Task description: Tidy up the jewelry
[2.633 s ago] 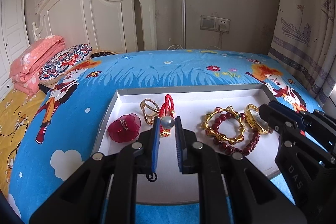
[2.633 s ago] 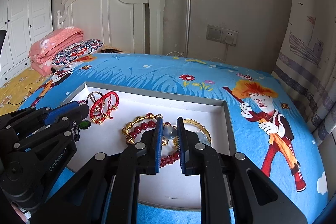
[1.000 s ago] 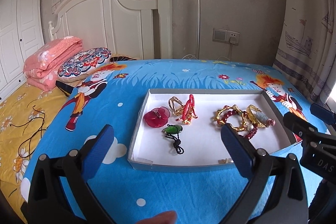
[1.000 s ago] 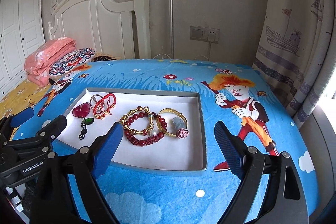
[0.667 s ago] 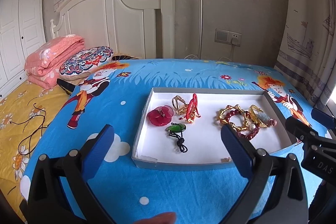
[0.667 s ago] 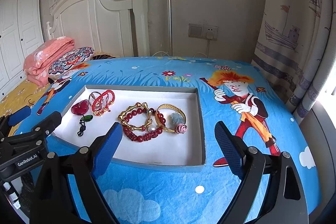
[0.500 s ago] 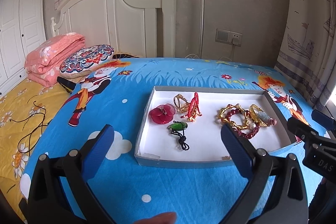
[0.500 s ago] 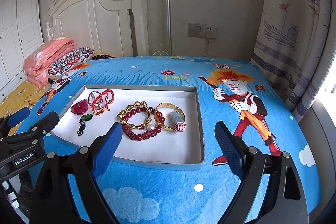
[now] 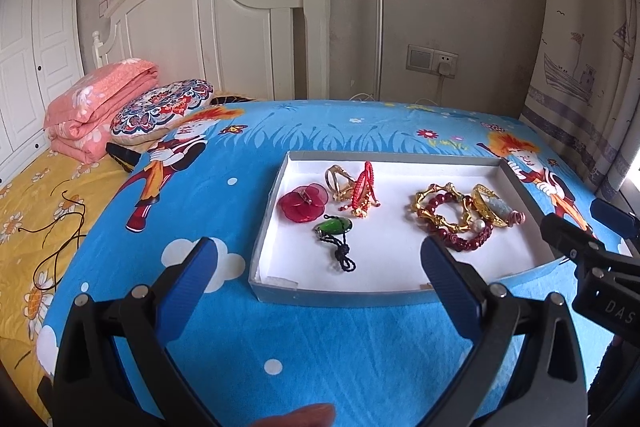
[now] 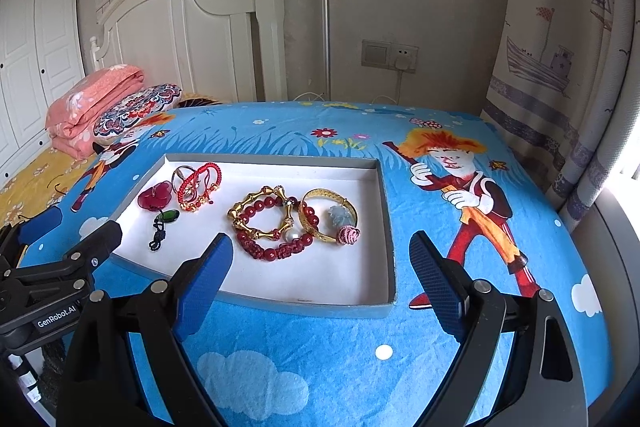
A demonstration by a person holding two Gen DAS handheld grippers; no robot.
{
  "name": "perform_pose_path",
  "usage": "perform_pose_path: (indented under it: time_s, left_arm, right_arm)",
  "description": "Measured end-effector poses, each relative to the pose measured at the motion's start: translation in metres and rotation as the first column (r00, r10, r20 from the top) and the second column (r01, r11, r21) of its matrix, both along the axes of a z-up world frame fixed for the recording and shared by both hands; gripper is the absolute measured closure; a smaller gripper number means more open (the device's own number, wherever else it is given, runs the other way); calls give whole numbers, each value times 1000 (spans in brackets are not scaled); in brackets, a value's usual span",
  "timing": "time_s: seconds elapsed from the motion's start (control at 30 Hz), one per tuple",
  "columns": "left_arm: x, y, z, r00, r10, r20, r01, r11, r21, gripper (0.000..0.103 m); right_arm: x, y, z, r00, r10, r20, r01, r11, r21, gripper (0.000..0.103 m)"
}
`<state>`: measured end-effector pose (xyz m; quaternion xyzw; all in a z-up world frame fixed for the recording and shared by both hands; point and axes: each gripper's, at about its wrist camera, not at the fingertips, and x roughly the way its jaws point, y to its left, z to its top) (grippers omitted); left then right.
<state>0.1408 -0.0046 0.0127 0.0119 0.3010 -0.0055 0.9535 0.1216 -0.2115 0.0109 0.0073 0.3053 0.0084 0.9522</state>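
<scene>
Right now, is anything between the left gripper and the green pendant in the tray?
Only the tray's near wall lies between. The left gripper is open and empty short of it, and the green pendant lies apart from the other jewelry, uncovered.

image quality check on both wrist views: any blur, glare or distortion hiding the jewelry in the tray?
Left wrist view: sharp, strong fisheye bend with dark corner vignette; tray and green pendant clear, daylight blown out at the right edge. Right wrist view: same bend; window glare lower right washes the curtain, not the bracelets; soft shadows only.
</scene>
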Motion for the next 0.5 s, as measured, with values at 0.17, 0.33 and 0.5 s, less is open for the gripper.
perform_pose_path:
  time_s: [0.17, 0.33, 0.5]
  left_arm:
    - [0, 1, -3, 1000, 1, -12, -1, 1000, -1, 5]
    - [0, 0, -1, 1000, -2, -7, 2, 1000, 0, 5]
    - [-1, -1, -1, 1000, -3, -8, 3, 1000, 0, 5]
  right_arm:
    - [0, 0, 0, 1000, 1, 0, -1, 1000, 0, 19]
    - [0, 0, 0, 1000, -1, 0, 1, 1000, 1, 19]
    - [0, 0, 0, 1000, -2, 0, 2, 1000, 1, 19]
